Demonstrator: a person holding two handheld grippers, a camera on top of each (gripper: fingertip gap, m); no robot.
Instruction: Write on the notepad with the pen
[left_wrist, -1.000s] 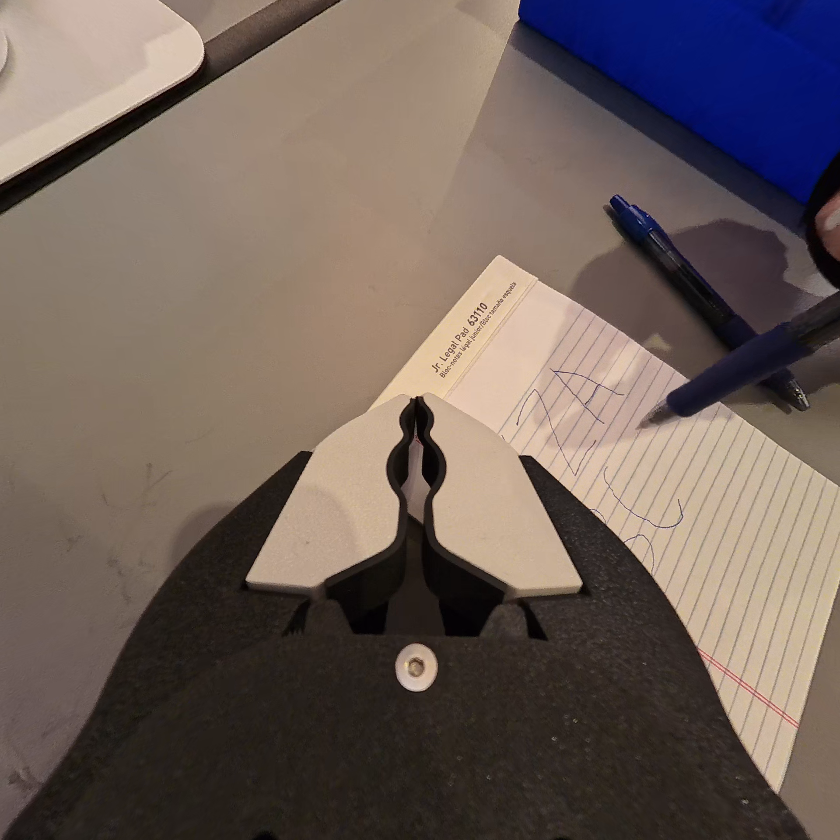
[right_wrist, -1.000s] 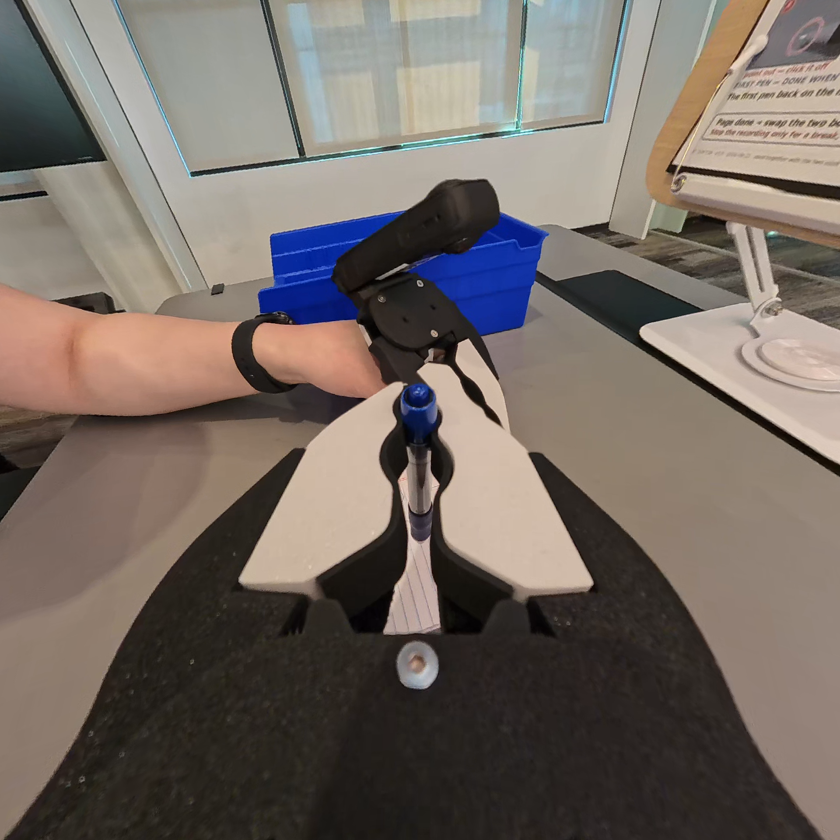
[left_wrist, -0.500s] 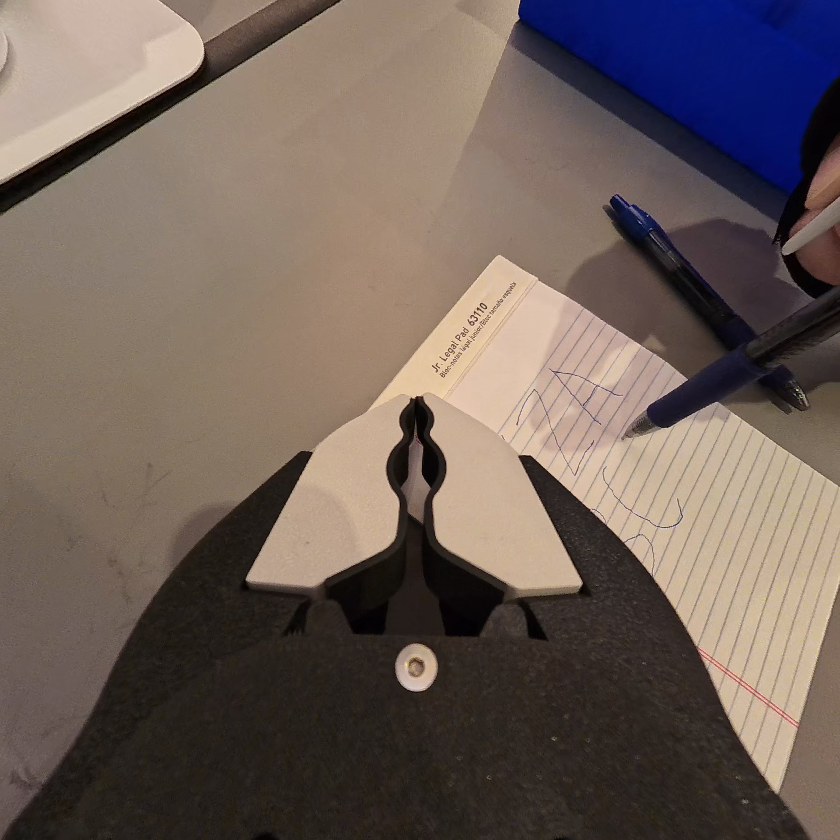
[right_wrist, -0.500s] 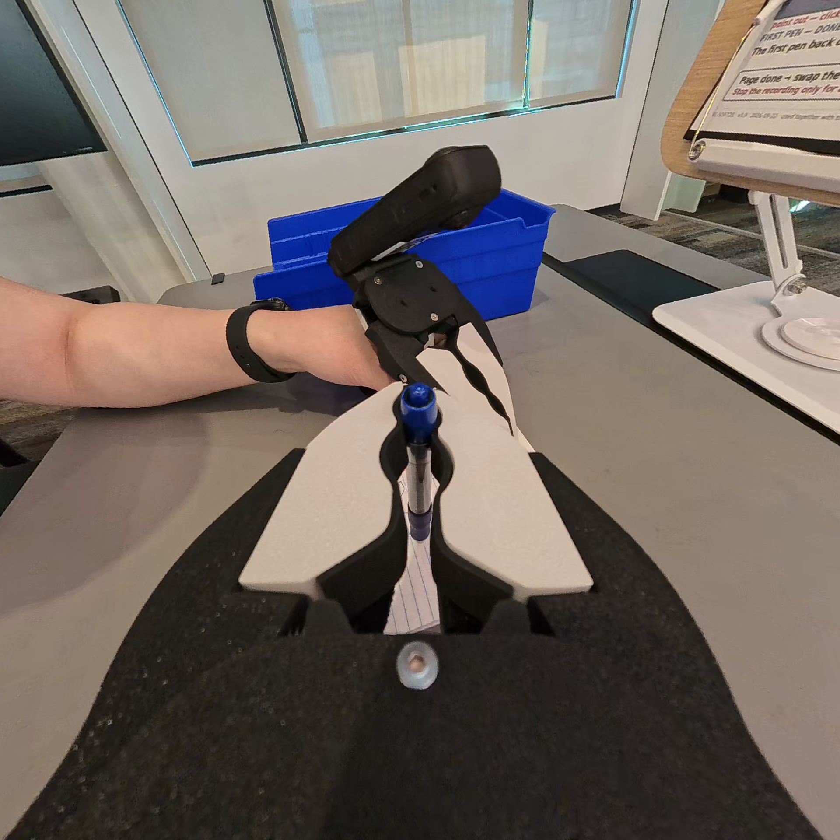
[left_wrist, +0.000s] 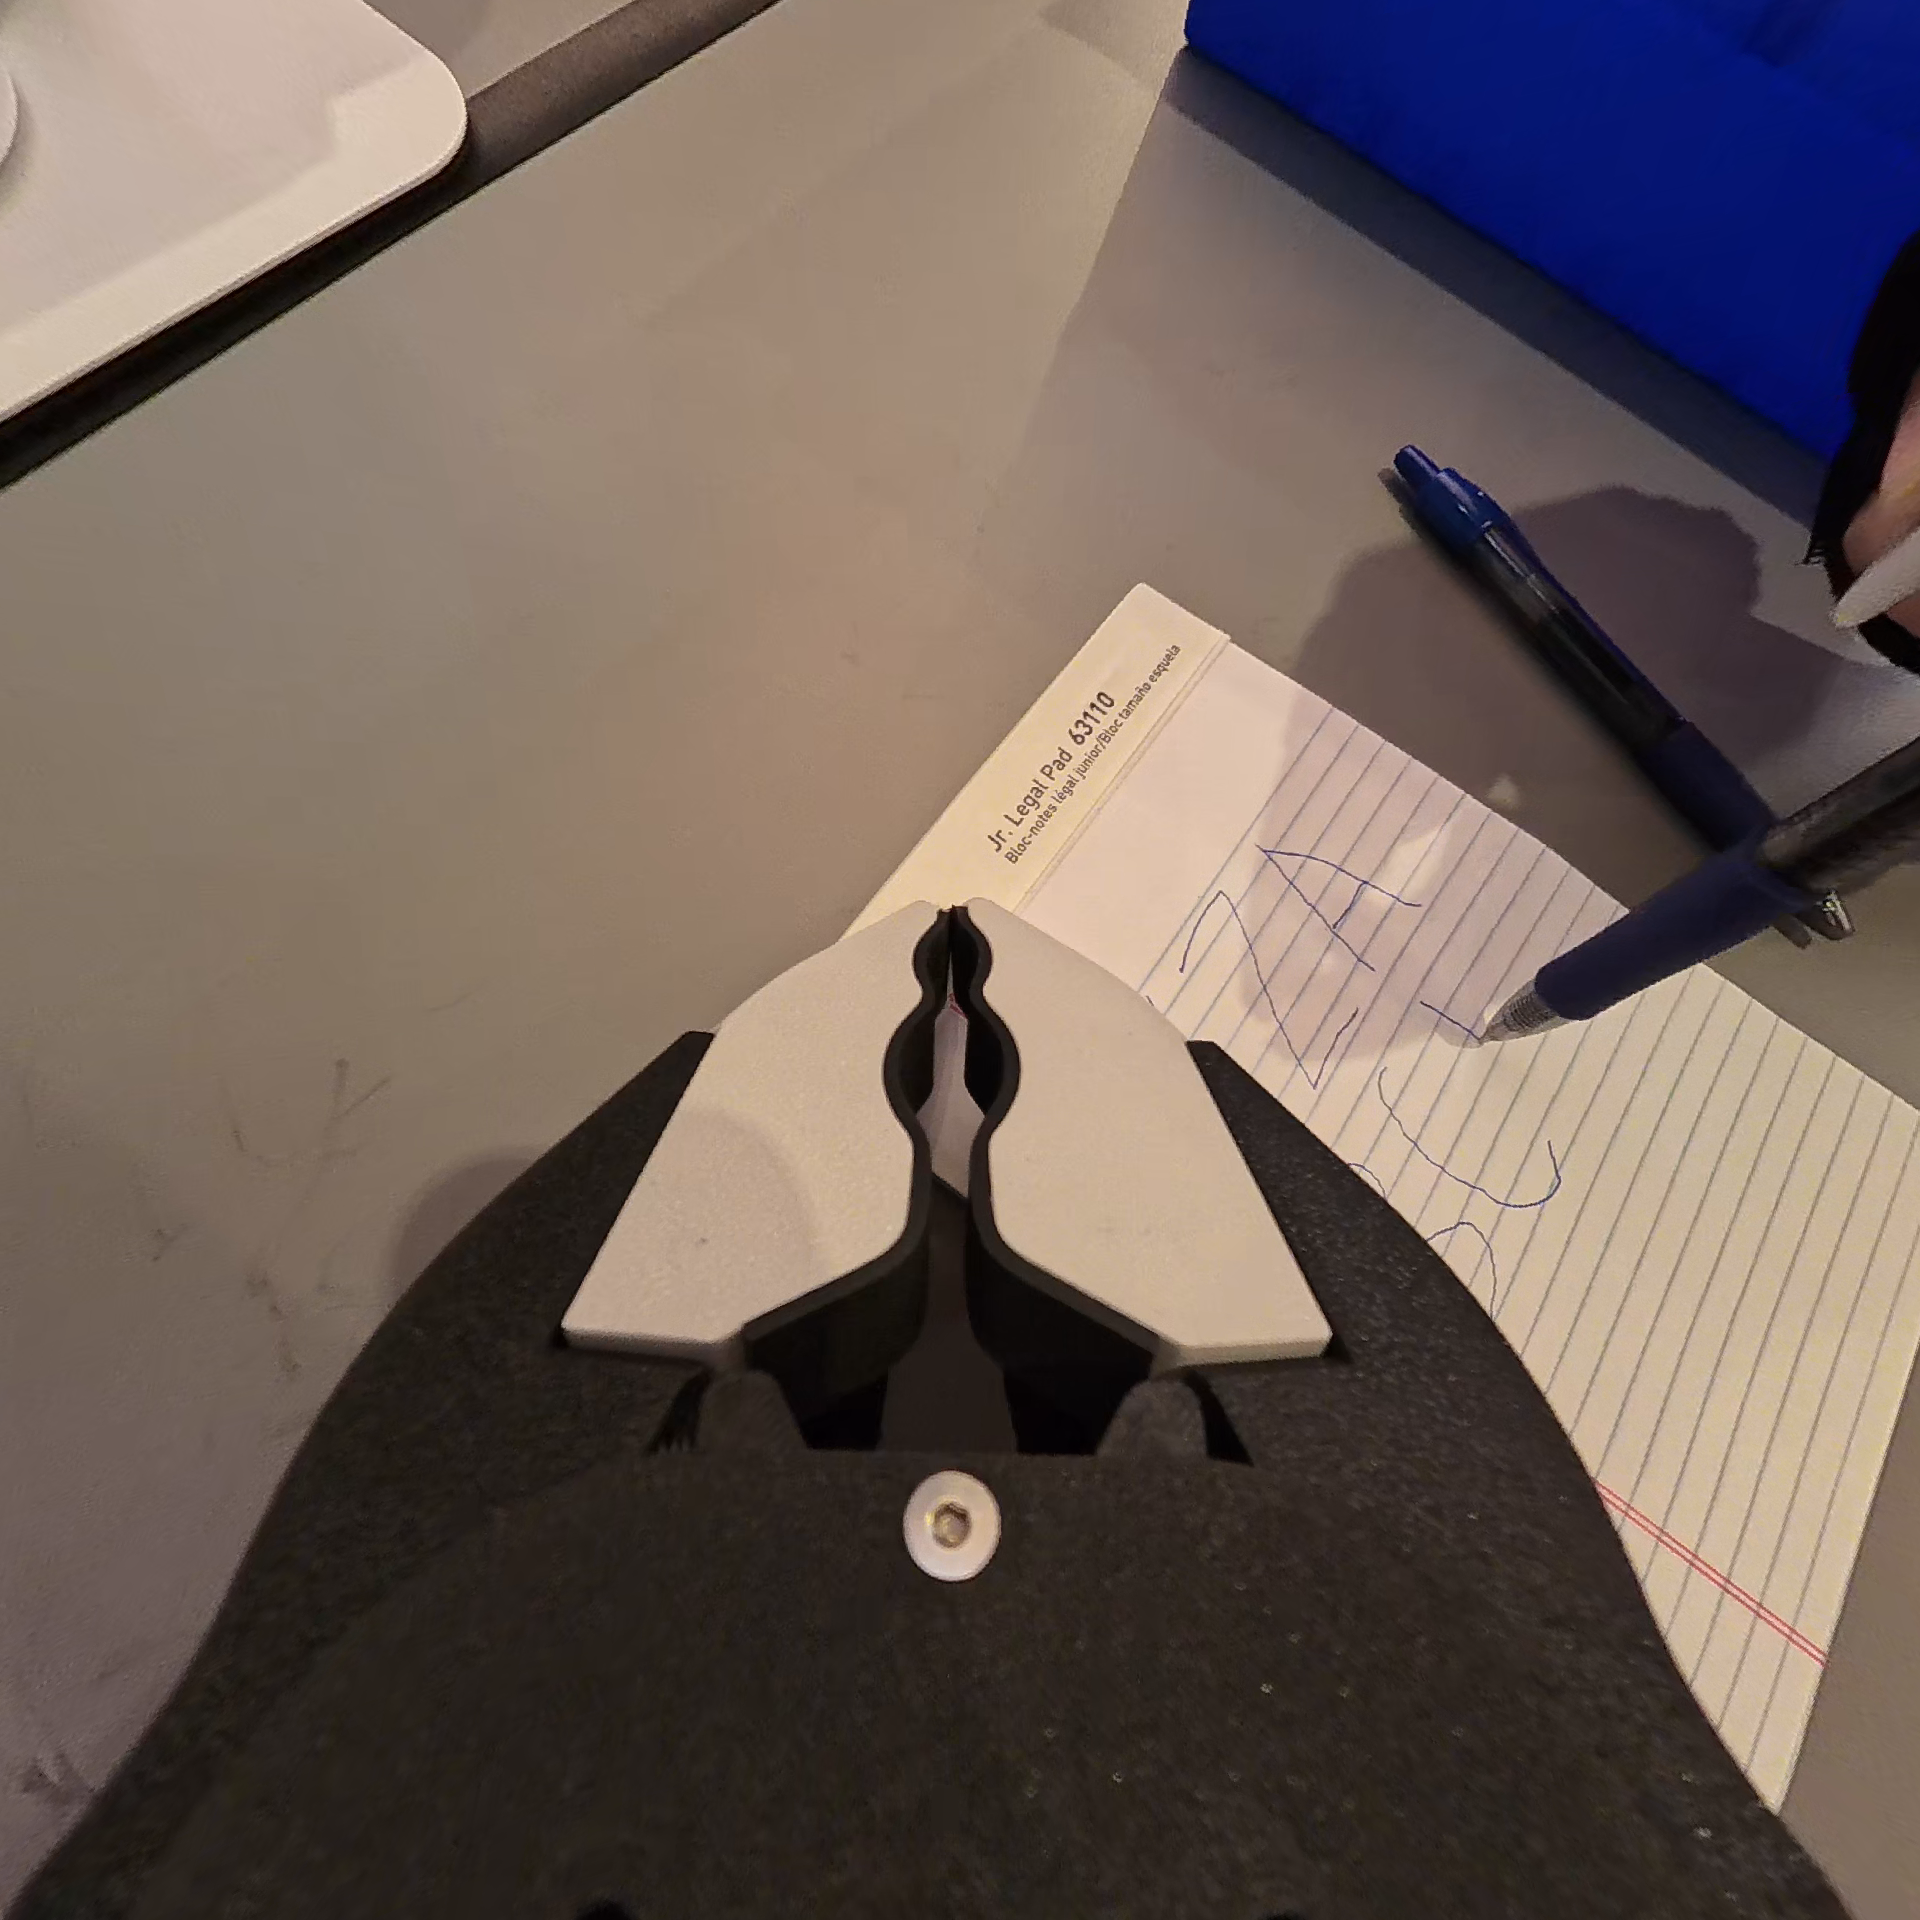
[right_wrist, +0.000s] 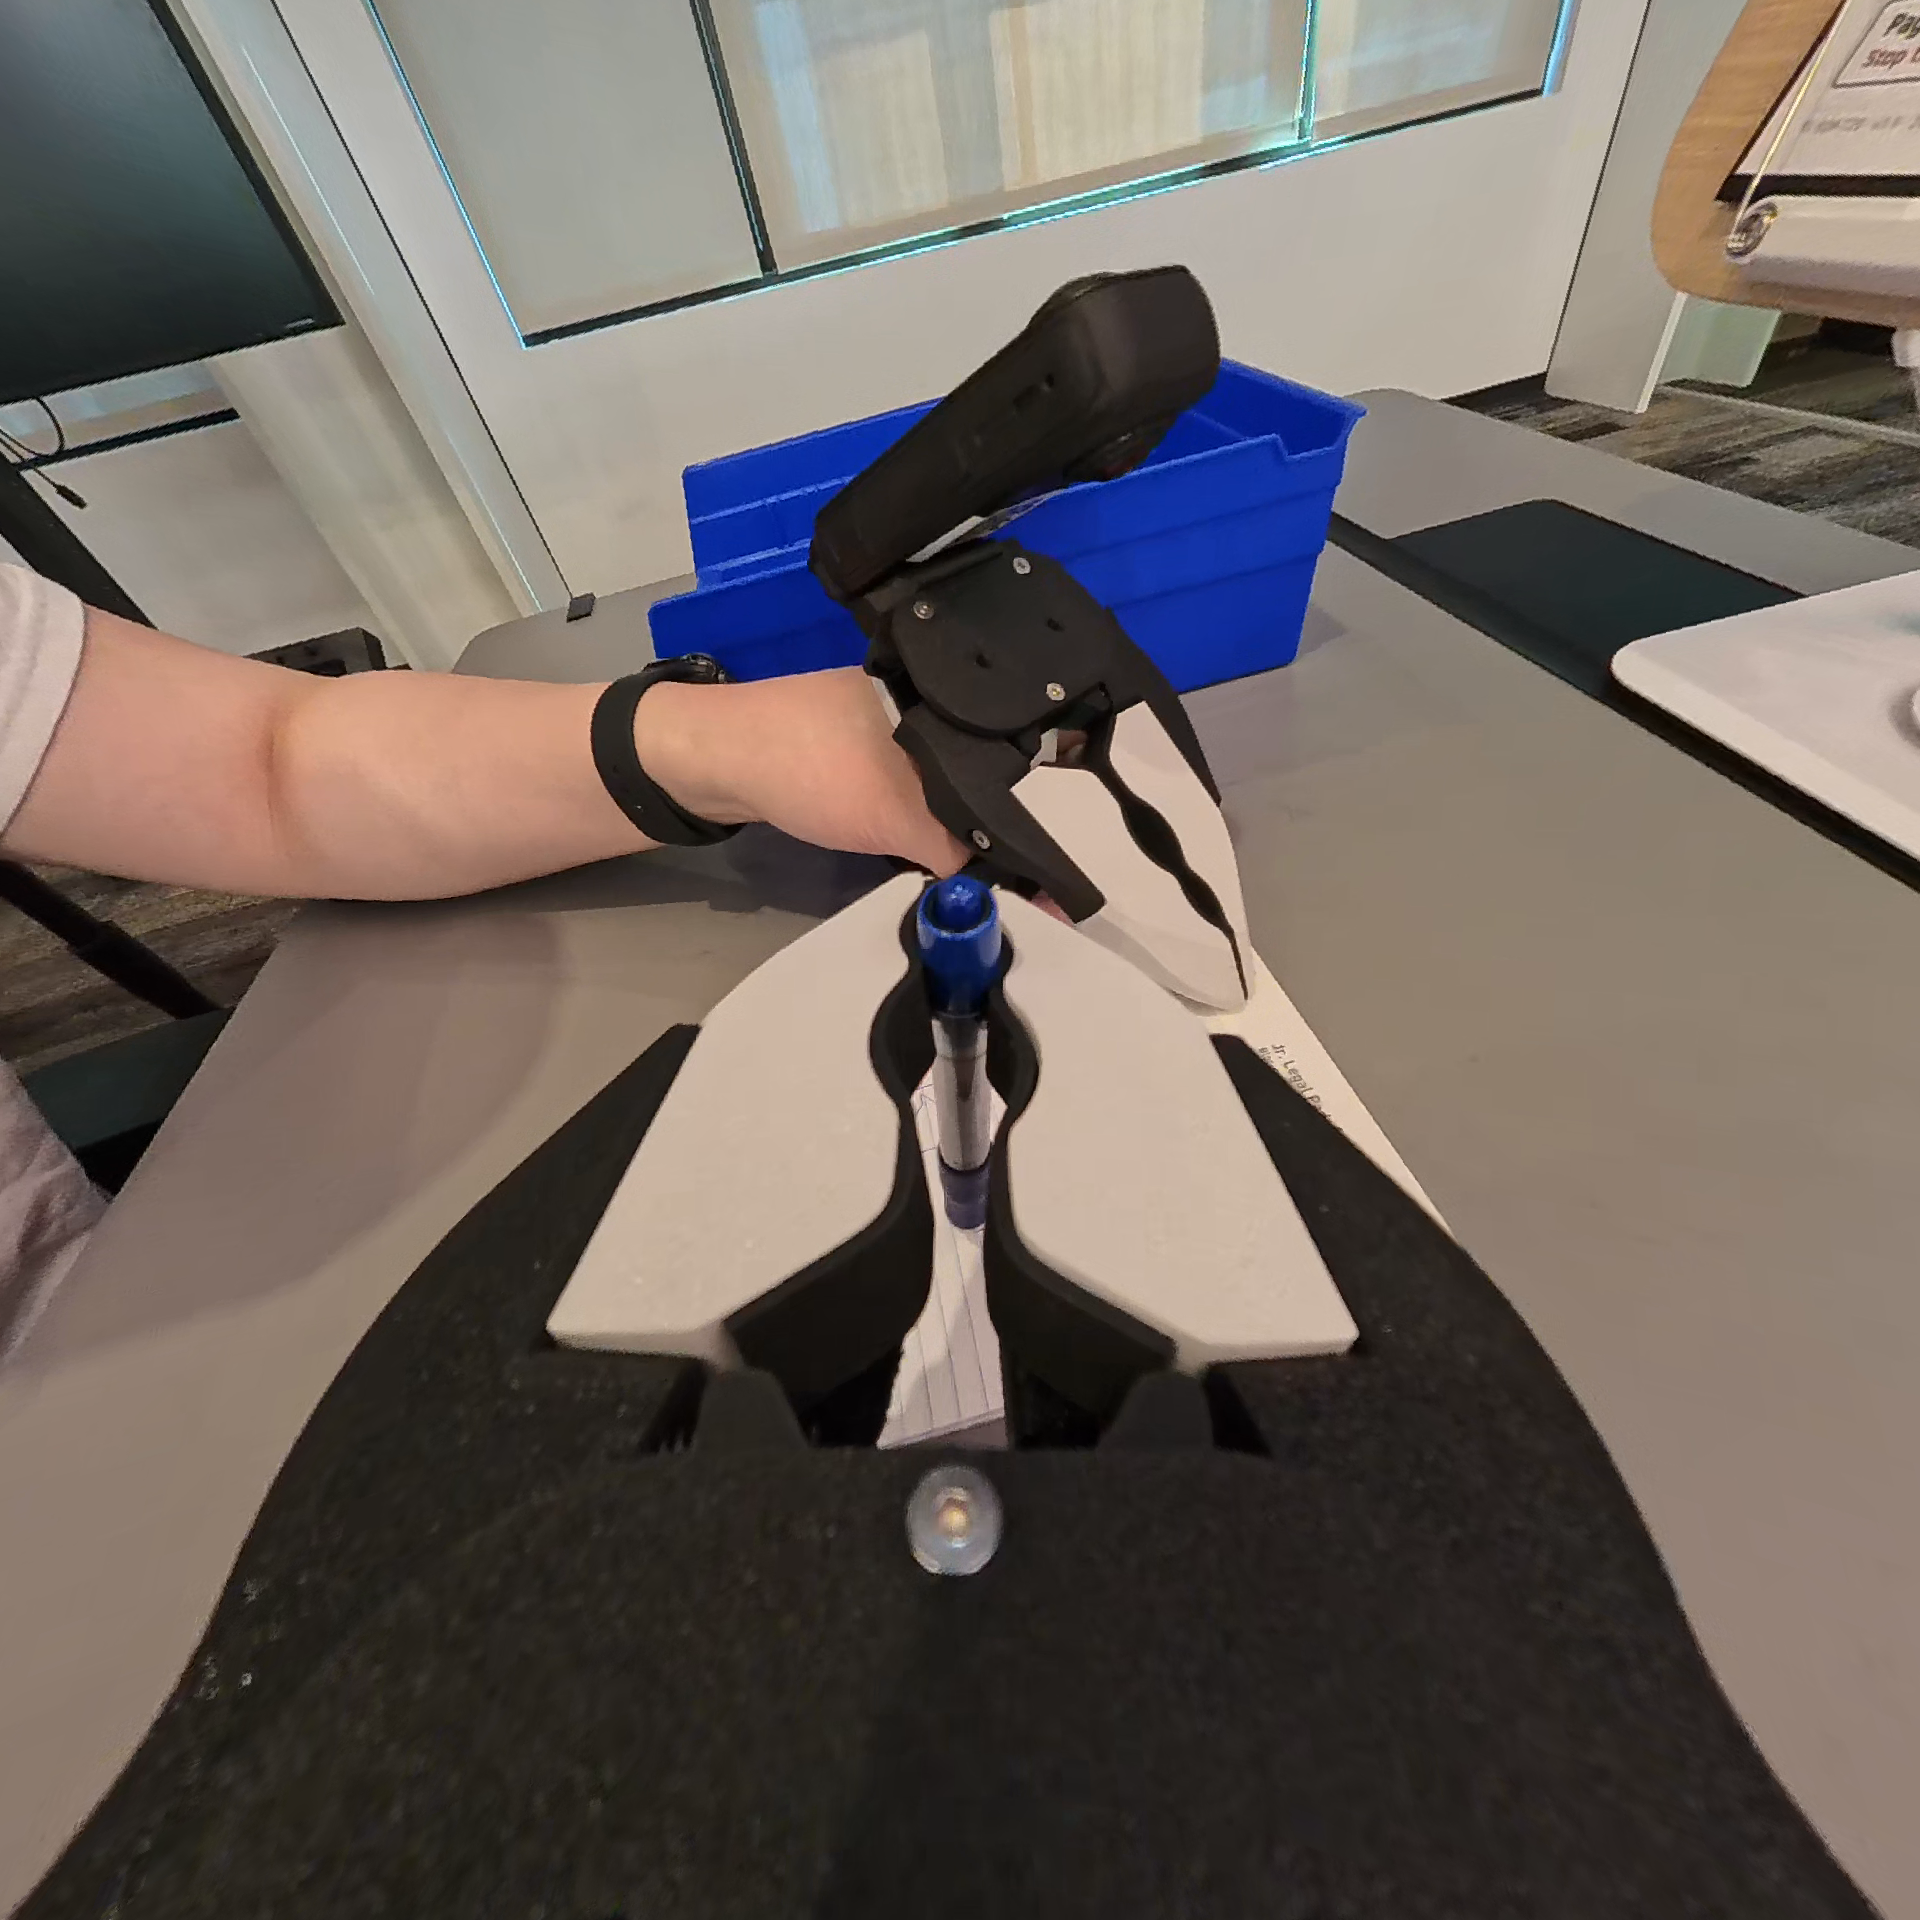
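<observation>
Blue ink, left wrist view: pen (left_wrist: 1652, 951) tip touches the lined notepad (left_wrist: 1621, 1299), mid-stroke beside earlier marks.
Left hand-held gripper (left_wrist: 951, 914): closed, empty, tips pressing the pad's corner, apparently to steady it on the tabletop (left_wrist: 623, 623).
Right wrist view: right hand-held gripper (right_wrist: 958, 935) clamps the pen upright.

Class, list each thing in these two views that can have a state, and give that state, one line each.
Left gripper: shut, tips pressing on the notepad's corner.
Right gripper: shut on the pen.
Pen: held, tip on the page.
Notepad: flat, partly written on.
Spare pen: lying on the table, untouched.
</observation>
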